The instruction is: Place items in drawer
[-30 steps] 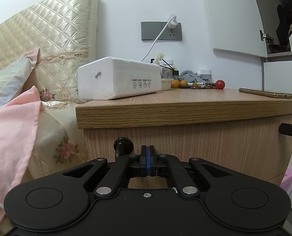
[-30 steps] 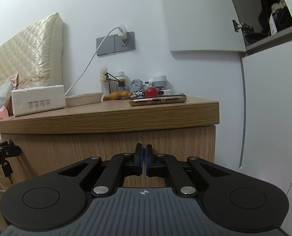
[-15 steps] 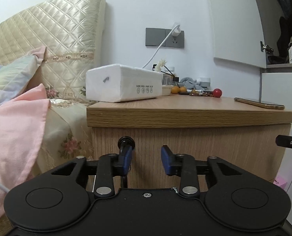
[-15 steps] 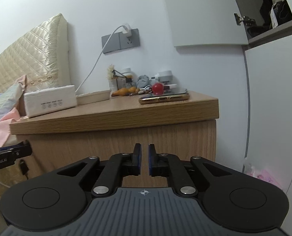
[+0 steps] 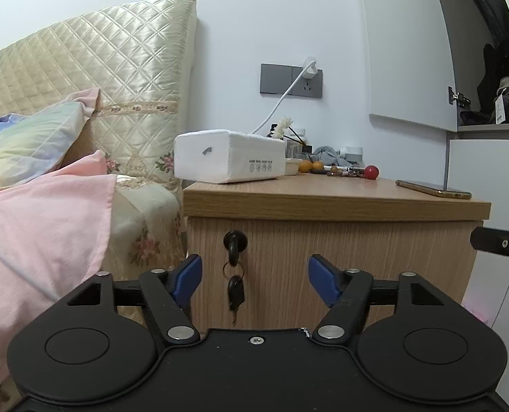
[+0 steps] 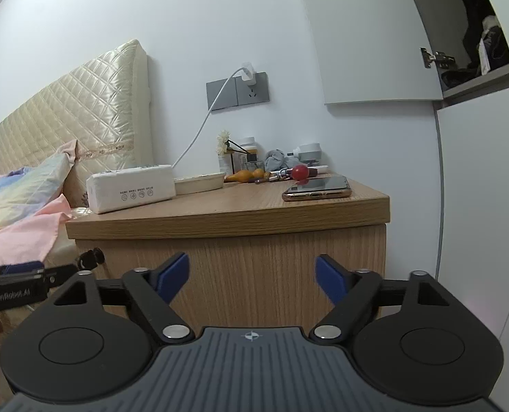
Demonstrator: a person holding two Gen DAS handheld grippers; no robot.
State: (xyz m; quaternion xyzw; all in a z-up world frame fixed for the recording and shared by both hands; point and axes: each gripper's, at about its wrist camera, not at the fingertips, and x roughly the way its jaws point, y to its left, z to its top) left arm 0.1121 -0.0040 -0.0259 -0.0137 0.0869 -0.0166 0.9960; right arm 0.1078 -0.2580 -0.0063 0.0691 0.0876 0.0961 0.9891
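Tongs on both sides stand wide and hold nothing: the left tongs (image 5: 253, 276) face the drawer front (image 5: 357, 261) of the wooden nightstand, with a black key (image 5: 234, 245) in its lock at 12 o'clock just past the blue pads (image 5: 187, 276) and a second key (image 5: 235, 293) hanging from its ring. The right tongs (image 6: 252, 276) face the same drawer front (image 6: 254, 274) further right; the left tool's side at 9 o'clock there reads "GenRobot.AI".

The drawer is shut, its front flush under the overhanging bench (image 6: 240, 221) edge. Open room lies between both tongs and the wood.

On the bench, a white tissue pack (image 5: 230, 156) with a row of small printed symbols, too small to read, sits at the left end. A gold phone (image 6: 317, 189) lies flat near the right front corner. Behind, at 12 o'clock, stand a shallow cream dish (image 6: 199, 183), small orange gourds (image 6: 245, 175), a red ball (image 6: 300, 171), bottles, a grey cloth and a white flower.

A white cable (image 5: 278, 103) runs from the grey wall socket (image 5: 290, 80) down behind the pack. At 9 o'clock a pink sheet (image 5: 38, 226) and quilted headboard (image 5: 89, 82) crowd the nightstand's left side; at 3 o'clock stands a white wardrobe (image 6: 477, 189).
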